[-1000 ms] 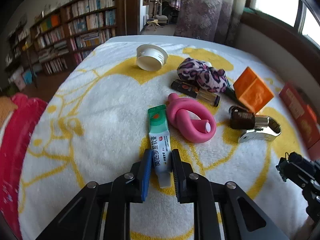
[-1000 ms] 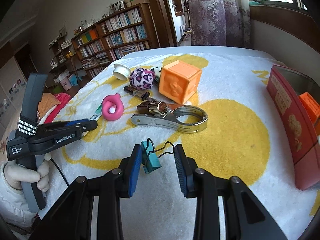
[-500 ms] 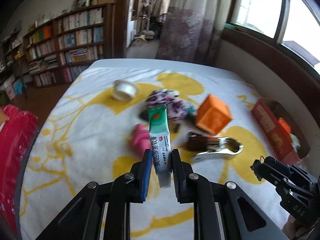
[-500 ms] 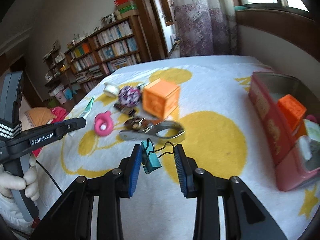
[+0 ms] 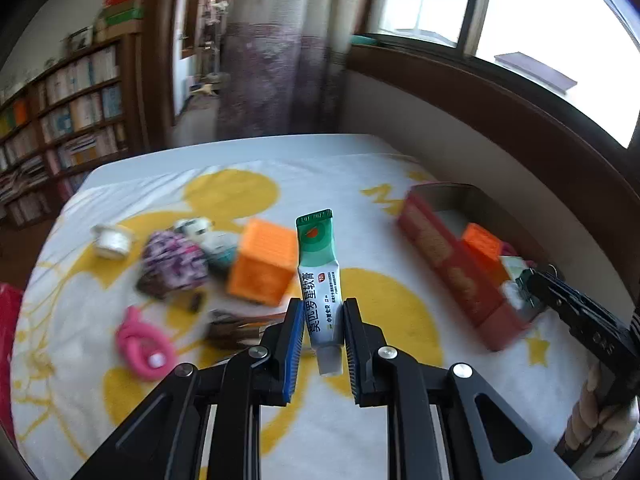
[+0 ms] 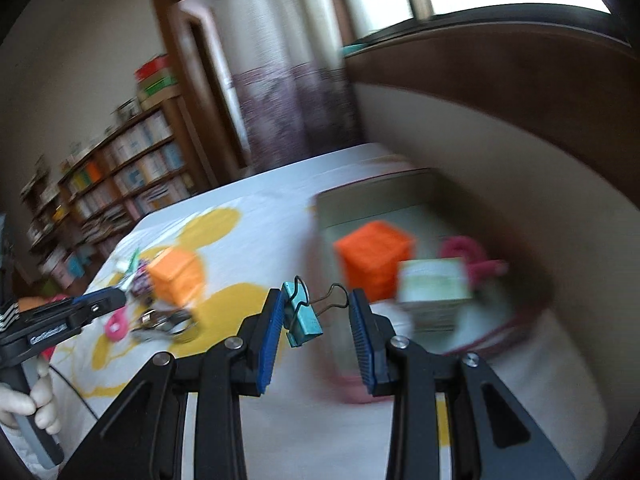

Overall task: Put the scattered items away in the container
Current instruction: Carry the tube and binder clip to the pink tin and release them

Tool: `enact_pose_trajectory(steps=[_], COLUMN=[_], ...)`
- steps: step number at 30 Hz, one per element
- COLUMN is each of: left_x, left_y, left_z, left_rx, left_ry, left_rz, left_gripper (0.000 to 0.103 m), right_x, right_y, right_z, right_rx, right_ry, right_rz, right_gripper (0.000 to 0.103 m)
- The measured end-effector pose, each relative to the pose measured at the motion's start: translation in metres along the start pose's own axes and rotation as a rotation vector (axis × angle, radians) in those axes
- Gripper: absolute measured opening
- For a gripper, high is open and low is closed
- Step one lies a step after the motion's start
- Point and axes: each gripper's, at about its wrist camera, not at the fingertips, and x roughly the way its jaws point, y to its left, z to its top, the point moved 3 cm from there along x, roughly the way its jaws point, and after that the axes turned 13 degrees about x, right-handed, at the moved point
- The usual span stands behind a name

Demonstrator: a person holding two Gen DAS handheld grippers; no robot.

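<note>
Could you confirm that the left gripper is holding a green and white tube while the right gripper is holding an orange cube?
Not quite. The left gripper does hold the green and white tube, but the right gripper holds a teal binder clip, as the right wrist view shows. The orange cube sits beyond it in the red box.

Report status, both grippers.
Left gripper shut on tube. Right gripper holds clip, over box. Nothing blocking.

Two orange cubes, one tube, one binder clip, one red container.
</note>
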Motion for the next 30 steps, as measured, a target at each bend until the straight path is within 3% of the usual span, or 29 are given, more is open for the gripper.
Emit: enact_pose_trajectory(steps=[7,14,30], left_x=[0.016,0.038,0.116], left_y=[-0.047,-0.089,-0.145], left_z=[0.031,0.063,0.113], left_rx=[0.073,0.136,0.217], left_ry=[-0.016,-0.016,0.036], left_rz=[-0.065,-0.1,-0.12], left_gripper=[0.021,0.021,0.021], right_x=[-0.013,-0.001,-0.002], right_y=[-0.049,-0.082,-0.11], right_z=[0.028,0.04,0.037], right_rx=[0.054,0.078,0.13], right_ry=[-0.061,-0.053,-0.041], right_rz=[-0.083,-0.142,-0.09], right_gripper=[0.037,0.038,0.039])
